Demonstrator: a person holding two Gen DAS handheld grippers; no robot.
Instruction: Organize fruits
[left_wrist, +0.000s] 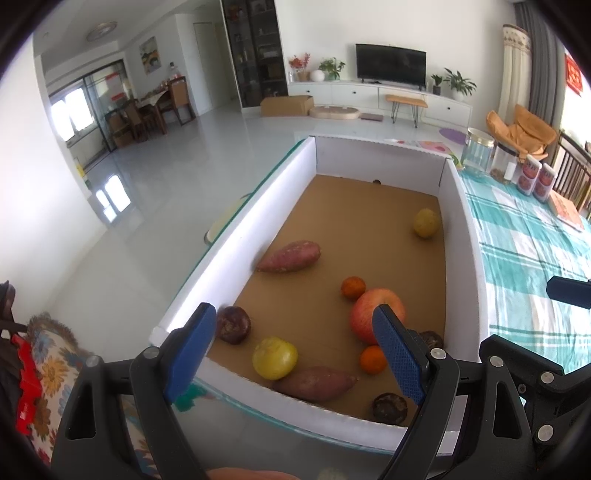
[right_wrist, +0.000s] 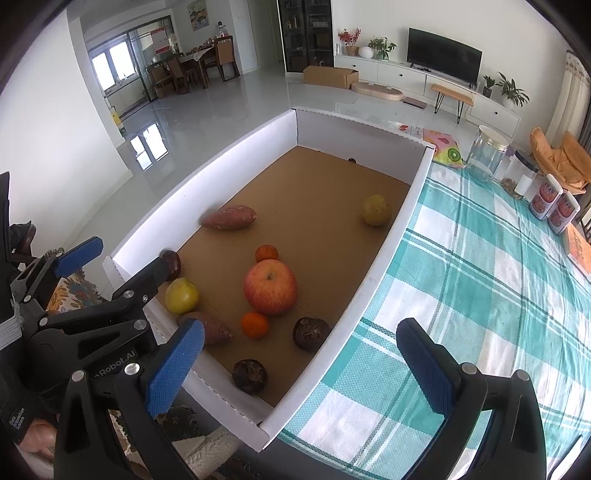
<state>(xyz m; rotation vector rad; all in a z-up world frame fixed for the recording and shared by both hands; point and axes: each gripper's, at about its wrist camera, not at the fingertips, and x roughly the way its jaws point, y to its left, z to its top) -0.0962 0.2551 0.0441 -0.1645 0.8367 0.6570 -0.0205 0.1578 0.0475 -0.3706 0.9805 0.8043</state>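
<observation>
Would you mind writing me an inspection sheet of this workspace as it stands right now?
Surface: table under a teal checked cloth.
Job's things: white box with cardboard floor holds one apple, two oranges, two yellow fruits, two sweet potatoes, three dark round fruits, all scattered.
Clutter: glass jars, two cans and an orange booklet at the cloth's far side.
Grippers: left gripper open over the box's near end; right gripper open above the box's near right corner; both empty.
Cables: nothing seen.
Surroundings: living room, TV, plants, dining chairs.
</observation>
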